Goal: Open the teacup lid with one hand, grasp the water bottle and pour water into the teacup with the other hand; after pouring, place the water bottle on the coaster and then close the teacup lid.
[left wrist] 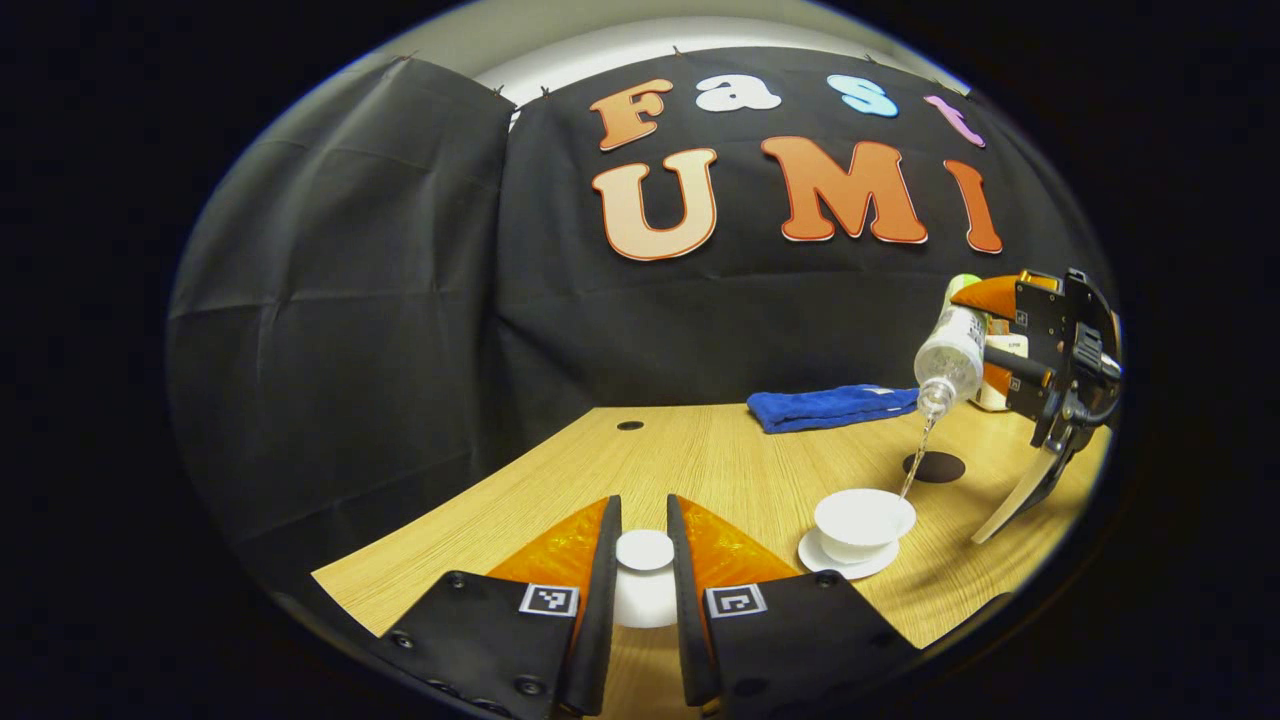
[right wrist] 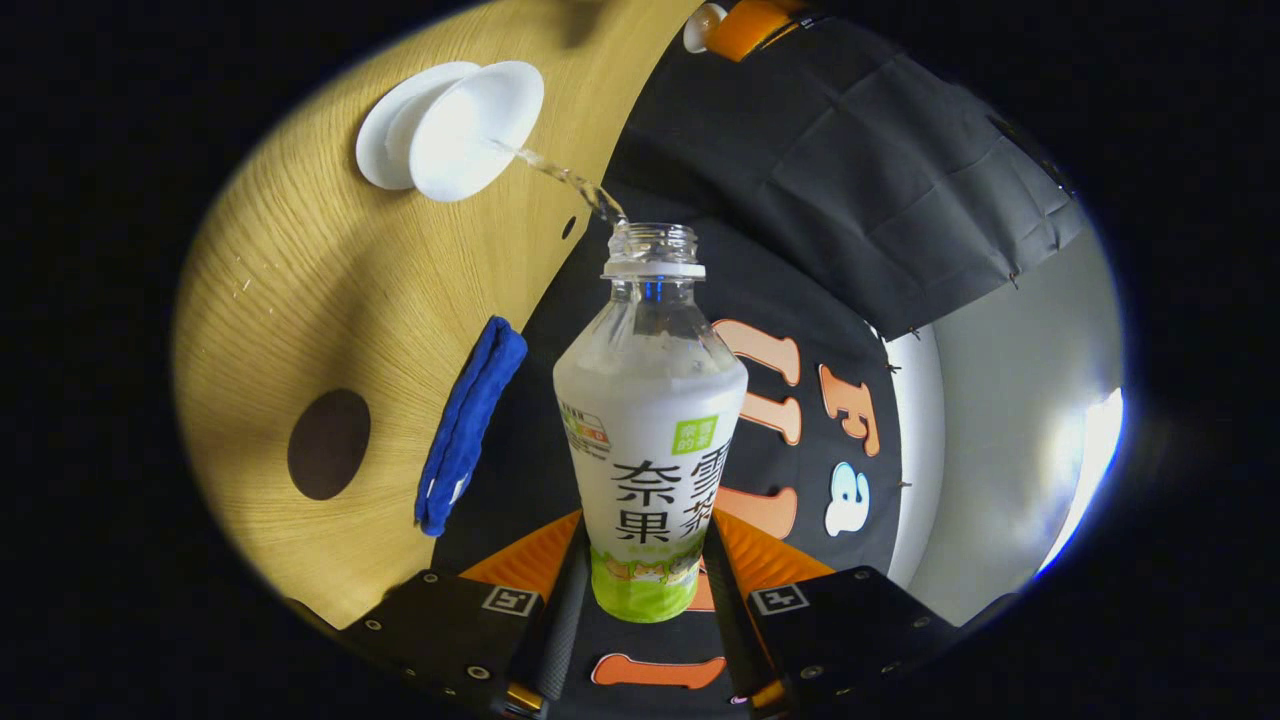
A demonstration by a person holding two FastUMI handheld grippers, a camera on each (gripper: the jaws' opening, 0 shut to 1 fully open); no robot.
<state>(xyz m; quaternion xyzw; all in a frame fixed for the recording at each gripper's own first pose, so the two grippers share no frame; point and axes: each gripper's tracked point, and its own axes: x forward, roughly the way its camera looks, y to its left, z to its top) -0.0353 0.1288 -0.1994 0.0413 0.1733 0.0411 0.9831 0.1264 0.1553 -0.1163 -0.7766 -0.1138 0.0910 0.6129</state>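
Over pale wood-grain table, right gripper clamps tilted clear plastic water bottle, streaming into white teacup ahead; left gripper pinches white round lid clear.

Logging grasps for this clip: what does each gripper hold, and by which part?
Left gripper: teacup lid, by its knob. Right gripper: water bottle, near its base.

Black cloth hangs creased around the booth as its wall, in panels that meet at a vertical seam and are pinned along the top edge. Above the cloth runs a pale wall or ceiling; the right gripper view shows a bright patch there, perhaps a lamp or a window. The tabletop is light wood grain, with a small dark hole near its far edge.
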